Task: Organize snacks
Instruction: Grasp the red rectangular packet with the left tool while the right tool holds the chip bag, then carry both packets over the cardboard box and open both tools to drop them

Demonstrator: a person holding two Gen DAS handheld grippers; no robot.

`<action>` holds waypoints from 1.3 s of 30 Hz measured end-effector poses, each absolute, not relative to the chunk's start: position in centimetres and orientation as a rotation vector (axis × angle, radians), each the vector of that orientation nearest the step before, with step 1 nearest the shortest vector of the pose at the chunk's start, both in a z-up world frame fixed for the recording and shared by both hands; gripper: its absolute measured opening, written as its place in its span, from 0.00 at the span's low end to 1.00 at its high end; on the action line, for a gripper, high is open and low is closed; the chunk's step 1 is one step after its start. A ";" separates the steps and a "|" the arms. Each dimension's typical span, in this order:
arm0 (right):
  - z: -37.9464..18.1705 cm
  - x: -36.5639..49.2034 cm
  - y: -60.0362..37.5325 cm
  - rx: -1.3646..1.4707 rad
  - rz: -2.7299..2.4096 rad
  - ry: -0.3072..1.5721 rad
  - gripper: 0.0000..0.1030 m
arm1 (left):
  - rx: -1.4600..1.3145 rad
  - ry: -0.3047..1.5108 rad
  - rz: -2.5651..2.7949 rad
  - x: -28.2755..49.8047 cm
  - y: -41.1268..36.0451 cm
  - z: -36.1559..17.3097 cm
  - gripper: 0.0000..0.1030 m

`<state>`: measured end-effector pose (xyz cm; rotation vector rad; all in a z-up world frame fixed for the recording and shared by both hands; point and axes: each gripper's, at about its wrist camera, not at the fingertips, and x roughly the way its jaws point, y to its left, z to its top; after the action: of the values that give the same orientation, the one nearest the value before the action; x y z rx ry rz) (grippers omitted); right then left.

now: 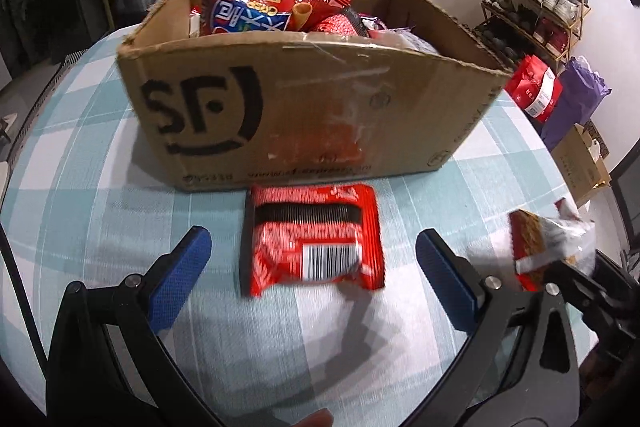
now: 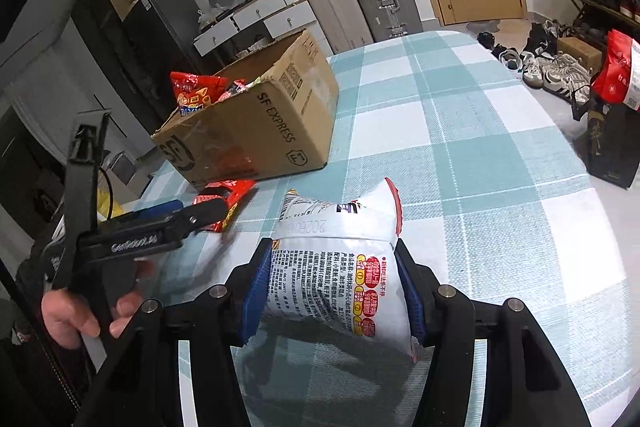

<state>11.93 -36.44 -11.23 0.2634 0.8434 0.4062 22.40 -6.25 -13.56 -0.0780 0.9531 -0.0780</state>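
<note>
Red snack packet [image 1: 314,237], frame centre, light, crinkly, slippery: left gripper [image 1: 312,259] spread wide around its sides; right gripper [image 2: 332,291] clamps soft white packet [image 2: 340,267].

snack packet [image 1: 314,237] before box [image 1: 280,99] — on table [image 1: 100,155]

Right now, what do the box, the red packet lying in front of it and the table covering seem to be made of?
Box: brown corrugated cardboard, matte, with ragged torn edges and shiny tape strips. Red packet: thin plastic film, glossy and crinkled, with a printed barcode. Table covering: looks like woven cloth, matte, teal-and-white check; a printed vinyl cannot be ruled out.
</note>
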 end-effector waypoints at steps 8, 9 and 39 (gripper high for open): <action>-11.2 11.8 -37.4 0.274 0.379 0.847 0.56 | -0.072 0.993 -0.045 25.1 -6.3 -14.6 0.98; -11.2 11.8 -37.4 0.274 0.378 0.847 0.56 | -0.088 1.007 -0.058 25.4 -6.1 -14.8 0.95; -8.5 9.6 -33.8 0.206 0.432 0.806 0.56 | -0.100 0.949 -0.211 24.7 -3.9 -12.6 0.45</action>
<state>9.64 -33.81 -8.53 0.2056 0.8060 0.4322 24.75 -3.88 -12.58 -0.1000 0.9489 -0.2107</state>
